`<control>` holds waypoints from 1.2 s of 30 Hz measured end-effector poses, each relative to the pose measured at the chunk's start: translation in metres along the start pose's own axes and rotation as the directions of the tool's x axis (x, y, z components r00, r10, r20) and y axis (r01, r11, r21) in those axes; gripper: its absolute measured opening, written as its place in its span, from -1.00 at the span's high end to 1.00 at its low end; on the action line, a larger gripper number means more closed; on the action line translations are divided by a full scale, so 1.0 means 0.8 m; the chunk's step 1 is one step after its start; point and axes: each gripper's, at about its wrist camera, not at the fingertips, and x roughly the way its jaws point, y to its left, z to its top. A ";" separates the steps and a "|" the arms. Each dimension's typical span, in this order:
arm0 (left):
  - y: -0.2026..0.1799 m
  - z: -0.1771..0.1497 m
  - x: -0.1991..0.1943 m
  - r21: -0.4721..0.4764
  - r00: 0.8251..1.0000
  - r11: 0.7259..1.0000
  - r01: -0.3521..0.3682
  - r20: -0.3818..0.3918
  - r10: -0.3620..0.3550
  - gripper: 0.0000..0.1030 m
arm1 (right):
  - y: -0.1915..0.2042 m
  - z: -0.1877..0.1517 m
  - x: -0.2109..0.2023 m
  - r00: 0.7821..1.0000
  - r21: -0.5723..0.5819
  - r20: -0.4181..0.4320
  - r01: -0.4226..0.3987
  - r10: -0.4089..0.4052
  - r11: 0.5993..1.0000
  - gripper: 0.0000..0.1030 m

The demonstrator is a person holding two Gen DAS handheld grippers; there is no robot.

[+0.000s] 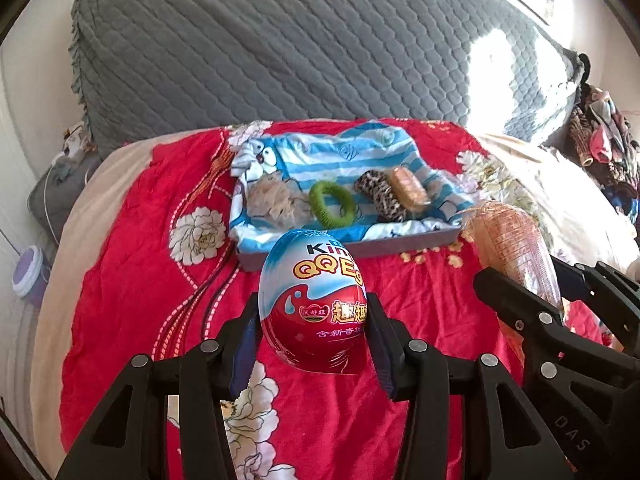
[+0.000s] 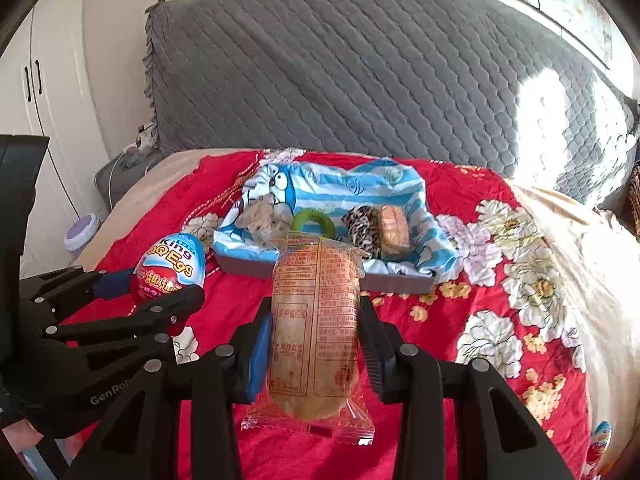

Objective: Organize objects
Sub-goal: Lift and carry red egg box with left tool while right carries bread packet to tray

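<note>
My left gripper (image 1: 314, 336) is shut on a red and blue toy egg (image 1: 312, 304), held above the red floral bedspread. In the right wrist view that egg (image 2: 170, 266) shows at the left in the left gripper (image 2: 160, 284). My right gripper (image 2: 316, 344) is shut on a wrapped pastry in clear plastic (image 2: 314, 328), upright between the pads; the same pastry (image 1: 516, 252) appears at the right of the left wrist view. Beyond both lies a grey tray (image 1: 360, 248) lined with a blue striped cartoon cloth, holding a green ring (image 1: 332, 204), a leopard-print roll (image 1: 380, 196), another wrapped pastry (image 1: 408, 188) and a pale fluffy item (image 1: 272, 200).
A grey quilted headboard cover (image 1: 280, 48) rises behind the bed. A cream blanket (image 2: 580, 260) lies at the right. A purple-lidded tub (image 1: 30, 276) and a grey cushion stand on the floor at the left. Clothes are piled at the far right (image 1: 600, 140). White wardrobe doors (image 2: 36, 92) stand left.
</note>
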 end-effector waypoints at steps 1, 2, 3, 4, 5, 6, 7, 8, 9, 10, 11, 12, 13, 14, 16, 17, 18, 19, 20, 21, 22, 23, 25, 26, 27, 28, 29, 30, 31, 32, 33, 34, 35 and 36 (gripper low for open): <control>-0.003 0.001 -0.002 0.003 1.000 1.000 0.002 0.005 -0.002 0.02 | -0.001 0.001 -0.004 1.000 -0.003 0.007 0.001 -0.001 1.000 0.22; -0.006 0.004 -0.006 0.006 1.000 1.000 0.002 0.014 -0.002 0.02 | -0.003 0.004 -0.008 1.000 -0.003 0.015 0.005 -0.005 1.000 0.22; -0.009 0.005 -0.009 0.010 1.000 1.000 0.001 0.019 -0.002 0.02 | -0.004 0.005 -0.010 1.000 -0.003 0.019 0.005 -0.005 1.000 0.22; -0.011 0.007 -0.011 0.013 1.000 1.000 0.001 0.024 -0.001 0.02 | -0.005 0.006 -0.012 1.000 0.000 0.024 0.005 -0.005 1.000 0.22; -0.013 0.009 -0.012 0.014 1.000 1.000 0.000 0.027 0.000 0.02 | -0.007 0.008 -0.014 1.000 0.002 0.029 0.008 -0.008 1.000 0.22; -0.015 0.011 -0.014 0.014 1.000 1.000 0.003 0.030 -0.003 0.02 | -0.008 0.010 -0.016 0.999 0.000 0.032 0.009 -0.009 1.000 0.22; -0.016 0.012 -0.014 0.014 1.000 1.000 0.003 0.031 -0.004 0.02 | -0.010 0.011 -0.018 0.999 0.002 0.036 0.010 -0.010 1.000 0.22; -0.018 0.014 -0.015 0.015 1.000 1.000 0.002 0.031 -0.003 0.02 | -0.012 0.014 -0.020 0.999 0.002 0.041 0.011 -0.011 1.000 0.22; -0.020 0.016 -0.015 0.015 0.999 1.000 0.002 0.035 -0.003 0.02 | -0.013 0.015 -0.021 0.999 -0.001 0.043 0.012 -0.012 1.000 0.22; -0.020 0.017 -0.016 0.013 0.999 1.000 0.002 0.037 -0.003 0.02 | -0.015 0.017 -0.022 0.999 -0.001 0.048 0.014 -0.014 1.000 0.22; -0.021 0.019 -0.016 0.009 0.999 1.000 0.005 0.042 -0.005 0.02 | -0.016 0.020 -0.023 0.998 -0.004 0.054 0.017 -0.017 1.000 0.22; -0.021 0.019 -0.016 0.008 0.999 1.000 0.006 0.044 -0.006 0.02 | -0.017 0.021 -0.024 0.998 -0.006 0.057 0.018 -0.018 1.000 0.22; -0.021 0.020 -0.016 0.008 0.999 1.000 0.005 0.045 -0.005 0.02 | -0.017 0.023 -0.024 0.998 -0.007 0.059 0.021 -0.021 1.000 0.22; -0.022 0.021 -0.015 0.008 0.999 1.000 0.005 0.046 -0.005 0.02 | -0.018 0.025 -0.025 0.998 -0.009 0.063 0.023 -0.022 1.000 0.22; -0.022 0.024 -0.015 0.005 0.999 1.000 0.007 0.048 -0.007 0.02 | -0.019 0.028 -0.026 0.997 -0.009 0.071 0.023 -0.022 1.000 0.22; -0.022 0.025 -0.015 0.003 0.999 1.000 0.007 0.052 -0.008 0.02 | -0.019 0.029 -0.025 0.997 -0.014 0.074 0.024 -0.023 1.000 0.22; -0.022 0.026 -0.014 0.002 0.998 1.000 0.007 0.057 -0.007 0.02 | -0.019 0.030 -0.026 0.997 -0.013 0.078 0.022 -0.021 1.000 0.22; -0.022 0.027 -0.014 0.002 0.998 1.000 0.005 0.059 -0.006 0.02 | -0.020 0.032 -0.025 0.997 -0.013 0.080 0.022 -0.021 1.000 0.22; -0.022 0.028 -0.013 0.000 0.998 1.000 0.006 0.059 -0.006 0.02 | -0.019 0.034 -0.025 0.996 -0.020 0.086 0.025 -0.023 1.000 0.22; -0.022 0.029 -0.011 -0.002 0.998 1.000 0.008 0.058 -0.008 0.02 | -0.019 0.036 -0.025 0.996 -0.023 0.090 0.024 -0.022 0.999 0.22; -0.021 0.031 -0.009 -0.003 0.998 1.000 0.007 0.058 -0.007 0.02 | -0.019 0.037 -0.024 0.996 -0.022 0.092 0.024 -0.022 0.999 0.22; -0.021 0.033 -0.008 -0.003 0.998 1.000 0.006 0.060 -0.006 0.02 | -0.020 0.040 -0.022 0.995 -0.022 0.093 0.022 -0.020 1.000 0.22; -0.021 0.037 -0.005 -0.002 0.998 1.000 0.006 0.057 -0.005 0.02 | -0.021 0.044 -0.020 0.995 -0.021 0.094 0.022 -0.020 1.000 0.22; -0.020 0.038 -0.003 -0.003 0.998 1.000 0.005 0.057 -0.004 0.02 | -0.022 0.046 -0.018 0.995 -0.019 0.095 0.021 -0.019 1.000 0.22; -0.019 0.041 0.000 -0.001 0.998 1.000 0.004 0.057 -0.004 0.02 | -0.023 0.048 -0.016 0.995 -0.016 0.093 0.019 -0.017 1.000 0.22; -0.019 0.043 0.001 -0.003 0.998 1.000 0.005 0.058 -0.005 0.02 | -0.024 0.049 -0.014 0.996 -0.015 0.092 0.019 -0.017 1.000 0.22; -0.018 0.046 0.004 -0.005 0.998 1.000 0.007 0.058 -0.007 0.02 | -0.025 0.051 -0.011 0.996 -0.015 0.087 0.019 -0.017 1.000 0.22; -0.018 0.048 0.007 -0.002 0.998 1.000 0.008 0.055 -0.008 0.02 | -0.026 0.053 -0.008 0.997 -0.015 0.082 0.017 -0.016 1.000 0.22; -0.017 0.051 0.009 -0.003 0.998 1.000 0.008 0.054 -0.008 0.02 | -0.027 0.055 -0.005 0.997 -0.016 0.076 0.015 -0.014 1.000 0.22; -0.016 0.054 0.013 -0.007 0.998 1.000 0.008 0.056 -0.008 0.02 | -0.029 0.058 -0.001 0.997 -0.017 0.069 0.018 -0.016 1.000 0.22; -0.015 0.057 0.017 -0.010 0.999 1.000 0.010 0.054 -0.010 0.02 | -0.030 0.060 0.002 0.998 -0.020 0.067 0.019 -0.018 1.000 0.22; -0.013 0.061 0.020 -0.017 0.999 1.000 0.012 0.053 -0.011 0.02 | -0.031 0.063 0.005 0.998 -0.022 0.065 0.022 -0.020 1.000 0.22; -0.012 0.064 0.024 -0.023 0.999 1.000 0.013 0.051 -0.012 0.02 | -0.033 0.068 0.008 0.997 -0.022 0.066 0.026 -0.025 0.999 0.22; -0.011 0.068 0.029 -0.022 0.999 1.000 0.015 0.050 -0.014 0.02 | -0.033 0.069 0.010 0.997 -0.023 0.068 0.027 -0.025 0.999 0.22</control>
